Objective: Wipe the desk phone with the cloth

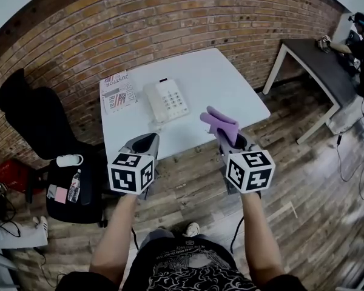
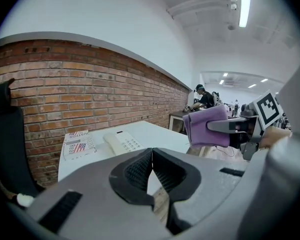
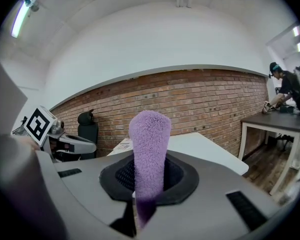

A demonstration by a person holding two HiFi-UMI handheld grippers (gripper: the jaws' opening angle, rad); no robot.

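A white desk phone (image 1: 166,99) (image 2: 121,141) lies on the white table (image 1: 230,83), near its left part. The purple cloth (image 1: 219,123) (image 3: 148,154) (image 2: 206,126) sticks up from my right gripper (image 1: 229,135) (image 3: 149,181), which is shut on it, held above the table's near edge. In the air before the table's near left edge, my left gripper (image 1: 147,143) (image 2: 152,174) is shut and holds nothing. Both grippers are short of the phone.
A printed booklet (image 1: 117,91) (image 2: 78,144) lies left of the phone. A black chair (image 1: 45,138) with a bottle and cup stands at the left. A second table (image 1: 318,59) with a person (image 1: 363,44) is at the far right. The floor is wood planks.
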